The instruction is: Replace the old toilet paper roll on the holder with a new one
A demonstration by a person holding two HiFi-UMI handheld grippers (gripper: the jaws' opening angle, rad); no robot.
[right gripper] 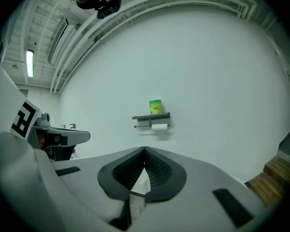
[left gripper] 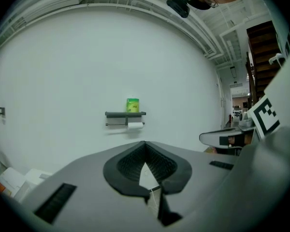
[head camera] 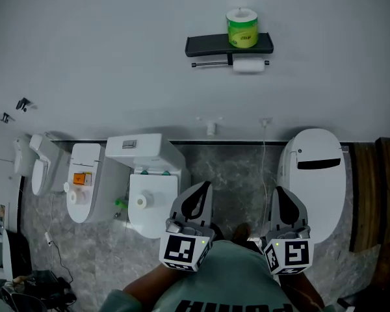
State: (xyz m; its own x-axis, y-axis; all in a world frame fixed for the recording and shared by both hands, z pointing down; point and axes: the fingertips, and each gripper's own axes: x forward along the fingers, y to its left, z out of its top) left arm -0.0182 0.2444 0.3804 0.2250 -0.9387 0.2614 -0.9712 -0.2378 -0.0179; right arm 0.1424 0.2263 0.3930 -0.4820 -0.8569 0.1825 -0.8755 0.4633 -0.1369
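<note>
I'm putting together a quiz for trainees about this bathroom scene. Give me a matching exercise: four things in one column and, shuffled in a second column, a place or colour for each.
Things
1. green-wrapped roll
2. white roll
3. shelf
4. rounded white toilet

Places or colours
A. black, fixed to the wall
B. on the floor, farthest right of the toilets in the head view
C. upright on top of the shelf
D. on the bar under the shelf

Pairs: 1-C, 2-D, 3-A, 4-B
</note>
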